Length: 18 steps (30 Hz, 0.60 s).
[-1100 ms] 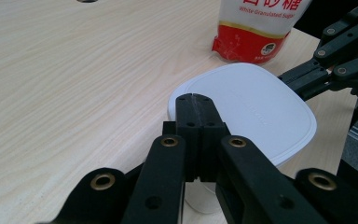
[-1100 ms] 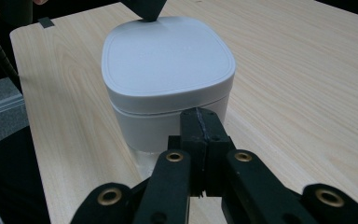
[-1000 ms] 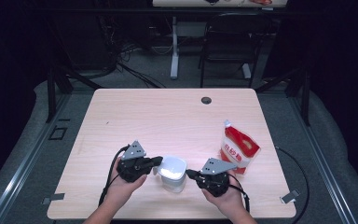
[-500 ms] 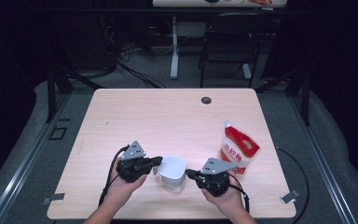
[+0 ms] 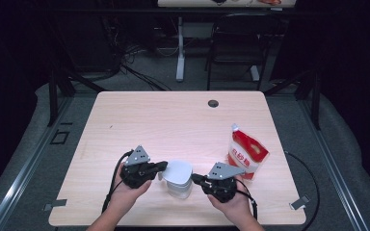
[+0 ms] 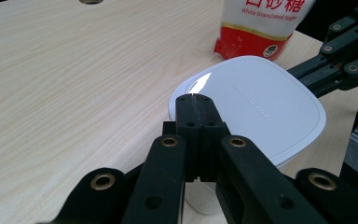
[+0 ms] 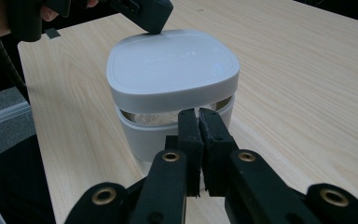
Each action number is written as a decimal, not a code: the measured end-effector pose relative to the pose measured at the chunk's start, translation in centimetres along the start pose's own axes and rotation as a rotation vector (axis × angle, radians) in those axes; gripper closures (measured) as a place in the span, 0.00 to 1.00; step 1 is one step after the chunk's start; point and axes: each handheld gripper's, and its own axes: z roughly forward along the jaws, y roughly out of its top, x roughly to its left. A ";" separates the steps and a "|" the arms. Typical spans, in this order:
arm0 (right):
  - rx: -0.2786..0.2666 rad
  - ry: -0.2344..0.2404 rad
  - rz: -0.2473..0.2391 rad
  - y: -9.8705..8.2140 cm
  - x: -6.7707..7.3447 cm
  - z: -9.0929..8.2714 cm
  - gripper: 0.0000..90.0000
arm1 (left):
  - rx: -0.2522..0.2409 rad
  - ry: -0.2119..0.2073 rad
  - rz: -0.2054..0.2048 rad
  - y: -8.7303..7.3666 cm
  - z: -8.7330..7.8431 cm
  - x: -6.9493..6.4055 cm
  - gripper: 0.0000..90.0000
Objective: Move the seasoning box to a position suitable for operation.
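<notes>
White lidded container [image 5: 178, 178] between two closed grippers, near the worktop's [image 5: 173, 120] front edge.
Left gripper [image 5: 160, 166] touches the lid rim; right gripper [image 5: 196, 179], jaws barely parted, holds nothing. Red pouch [image 6: 263, 23] reads "White Granulated Sugar".

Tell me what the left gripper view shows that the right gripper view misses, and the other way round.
Left gripper view alone: the red and white sugar pouch standing beyond the container, and the table's cable hole. Right gripper view alone: the container's white base with a gap under the lid where pale contents show, and a hand at the top left. Both: the white lid, the wooden table, and shut black jaws in the foreground.
</notes>
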 end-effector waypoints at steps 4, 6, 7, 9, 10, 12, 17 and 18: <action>0.005 0.000 -0.007 0.1 0.0 -0.1 0.98 | 0.001 -0.003 -0.006 0.0 0.0 0.0 1.00; -0.001 0.001 -0.002 0.2 0.0 0.0 0.98 | 0.001 -0.008 -0.011 0.0 -0.1 0.1 1.00; -0.005 0.001 0.000 0.2 0.1 0.0 0.98 | 0.002 -0.007 -0.010 0.0 -0.1 0.1 1.00; -0.005 0.002 0.001 0.2 0.1 0.0 0.98 | 0.003 -0.006 -0.011 0.0 -0.1 0.2 0.99; -0.002 0.002 0.000 0.3 0.1 0.0 0.98 | 0.004 -0.004 -0.010 0.0 -0.2 0.2 0.99; -0.010 0.006 -0.002 0.4 0.2 -0.1 0.97 | 0.003 0.009 -0.014 -0.1 -0.5 0.6 0.97; -0.005 0.002 -0.011 0.4 0.2 -0.1 0.97 | -0.005 0.033 -0.023 -0.2 -1.3 1.4 0.96; -0.006 0.003 -0.009 0.5 0.2 -0.1 0.97 | -0.010 0.042 -0.032 -0.2 -1.5 1.7 0.96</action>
